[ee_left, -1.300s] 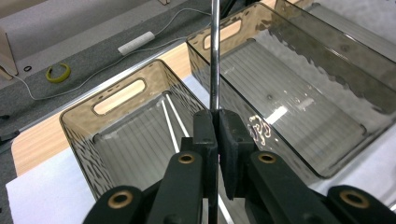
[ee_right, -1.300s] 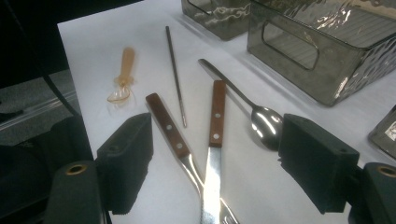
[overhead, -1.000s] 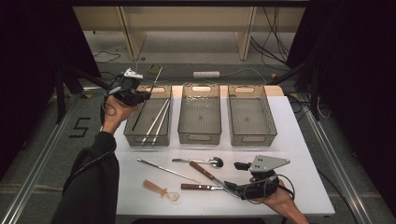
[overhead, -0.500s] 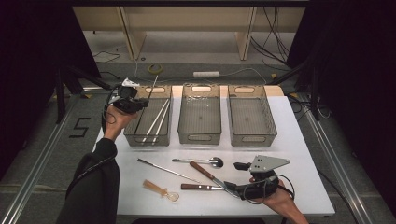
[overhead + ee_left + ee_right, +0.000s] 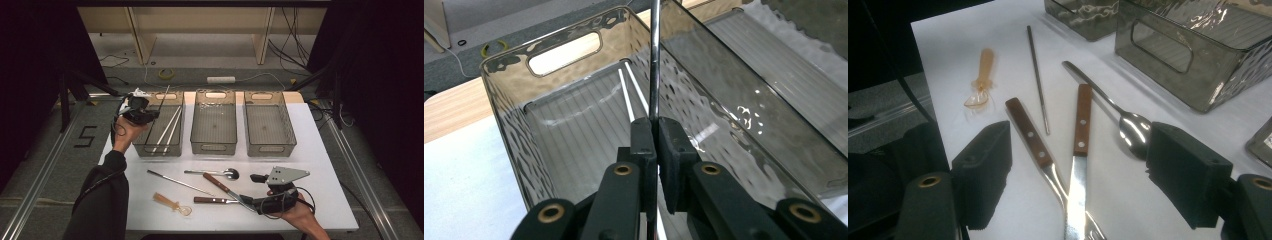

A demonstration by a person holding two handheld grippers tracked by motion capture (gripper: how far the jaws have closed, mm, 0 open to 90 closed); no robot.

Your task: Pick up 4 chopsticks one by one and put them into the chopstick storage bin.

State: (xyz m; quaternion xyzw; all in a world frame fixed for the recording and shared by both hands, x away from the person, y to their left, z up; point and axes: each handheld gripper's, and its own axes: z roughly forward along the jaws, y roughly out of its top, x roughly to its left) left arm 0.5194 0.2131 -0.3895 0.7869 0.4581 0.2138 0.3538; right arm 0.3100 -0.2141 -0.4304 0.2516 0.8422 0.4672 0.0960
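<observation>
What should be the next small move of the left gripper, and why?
Probably lower a little more, then open. The left gripper is shut on a metal chopstick held over the left bin, where two white chopsticks already lie.

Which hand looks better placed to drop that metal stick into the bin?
The left. Its gripper is shut on the metal chopstick, already over the left bin. The right gripper is open, above the knives on the table.

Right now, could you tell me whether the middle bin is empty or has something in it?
Empty. In the high view the middle bin shows only its bare ribbed floor, while the left bin holds white chopsticks.
</observation>
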